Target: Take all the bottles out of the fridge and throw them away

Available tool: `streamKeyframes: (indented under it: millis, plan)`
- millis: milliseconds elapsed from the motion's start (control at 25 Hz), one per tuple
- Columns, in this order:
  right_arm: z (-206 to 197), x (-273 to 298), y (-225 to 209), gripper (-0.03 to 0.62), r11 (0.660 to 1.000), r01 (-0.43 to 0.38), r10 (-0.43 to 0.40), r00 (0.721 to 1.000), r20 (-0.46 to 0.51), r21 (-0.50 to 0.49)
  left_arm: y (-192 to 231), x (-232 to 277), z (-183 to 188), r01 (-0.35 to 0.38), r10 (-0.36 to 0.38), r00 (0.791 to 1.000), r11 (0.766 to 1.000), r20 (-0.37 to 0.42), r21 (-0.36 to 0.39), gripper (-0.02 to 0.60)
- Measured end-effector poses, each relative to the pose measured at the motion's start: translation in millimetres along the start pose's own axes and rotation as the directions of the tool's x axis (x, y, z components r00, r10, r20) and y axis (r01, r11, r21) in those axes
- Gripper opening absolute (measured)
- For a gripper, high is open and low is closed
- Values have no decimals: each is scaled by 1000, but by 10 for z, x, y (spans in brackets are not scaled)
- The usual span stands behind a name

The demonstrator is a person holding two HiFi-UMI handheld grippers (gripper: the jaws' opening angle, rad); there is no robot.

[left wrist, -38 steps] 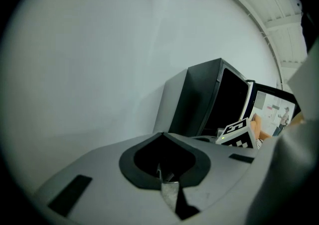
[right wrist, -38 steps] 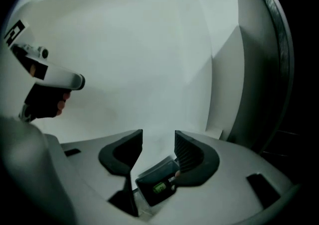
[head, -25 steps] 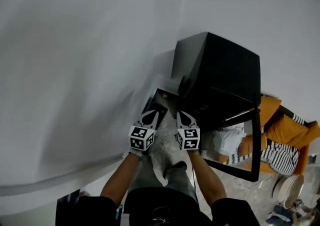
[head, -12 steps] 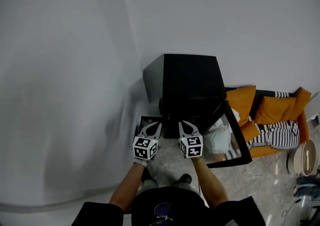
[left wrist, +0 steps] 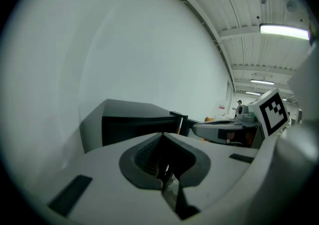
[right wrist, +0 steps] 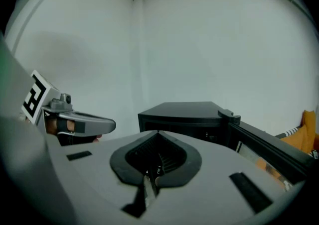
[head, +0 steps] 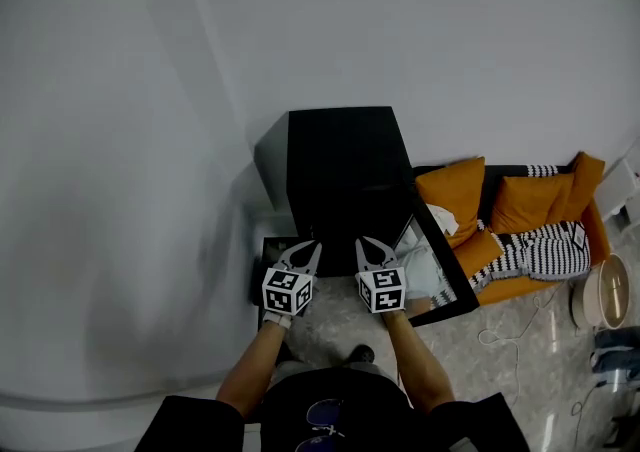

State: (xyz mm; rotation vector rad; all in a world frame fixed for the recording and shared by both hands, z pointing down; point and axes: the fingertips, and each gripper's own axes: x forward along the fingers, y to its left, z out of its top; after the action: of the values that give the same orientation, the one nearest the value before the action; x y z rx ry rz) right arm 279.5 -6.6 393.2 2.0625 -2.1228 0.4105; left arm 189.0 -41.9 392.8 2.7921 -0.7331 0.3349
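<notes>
Plain white painted wall (head: 130, 120) fills most of the head view, meeting grey speckled stone floor (head: 520, 370). Orange fabric sofa (head: 450, 190) against wall at right, black-and-white striped cloth (head: 545, 250) on it. Thin white cord (head: 505, 332) loose on floor. Ribbed white ceiling (left wrist: 239, 15), long fluorescent strip light (left wrist: 284, 30) lit.

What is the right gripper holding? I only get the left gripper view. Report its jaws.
Observer: The right gripper has its jaws together, with nothing between them.
Operator: Now give me the fridge door from the head view.
Observer: The fridge has its glass door swung open to the right in that view.
Operator: Say what stands past that door.
Observer: An orange sofa against the wall, with a striped cloth on it.
</notes>
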Motion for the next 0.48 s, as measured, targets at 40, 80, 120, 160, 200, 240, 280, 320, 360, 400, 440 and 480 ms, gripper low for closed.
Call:
streamKeyframes:
  millis: [40, 80, 120, 160, 200, 240, 280, 320, 360, 400, 440, 480]
  plan:
    - [-9, -54, -60, 8, 1000, -5, 5, 1000, 0, -2, -78, 28, 6, -3, 3, 1000, 1000, 2, 3, 0]
    - [-22, -108, -112, 8, 1000, -12, 12, 1000, -1, -3, -160, 47, 11, -8, 8, 1000, 1000, 2, 7, 0]
    - [-40, -161, -155, 8, 1000, -22, 22, 1000, -2, -4, -243, 54, 12, -13, 13, 1000, 1000, 0, 12, 0]
    - [-58, -209, -186, 8, 999, -33, 33, 999, -3, -4, -319, 51, 11, -19, 19, 1000, 1000, -2, 17, 0]
    - [-70, -248, -203, 8, 999, -46, 46, 999, -3, -4, -379, 39, 10, -27, 27, 1000, 999, -3, 20, 0]
    - [-70, -280, -207, 8, 998, -59, 59, 998, -1, -4, -422, 20, 15, -37, 37, 999, 999, -2, 18, 0]
    - [-59, -307, -201, 8, 997, -75, 75, 997, 0, -6, -452, -4, 24, -49, 49, 999, 999, 0, 13, 0]
    - [-40, -334, -185, 8, 996, -92, 92, 996, 2, -10, -476, -34, 39, -62, 62, 998, 998, 3, 6, 0]
    - [-18, -361, -163, 8, 994, -109, 109, 994, 3, -15, -499, -70, 56, -75, 75, 997, 997, 6, 0, 0]
    - [3, -391, -134, 8, 992, -123, 124, 992, 4, -18, -520, -112, 72, -87, 87, 996, 996, 9, -5, 0]
    - [19, -425, -95, 8, 991, -136, 136, 991, 6, -19, -541, -163, 82, -96, 96, 995, 995, 12, -6, 0]
    - [31, -462, -51, 8, 989, -146, 146, 989, 9, -19, -560, -218, 88, -103, 103, 995, 995, 14, -4, 0]
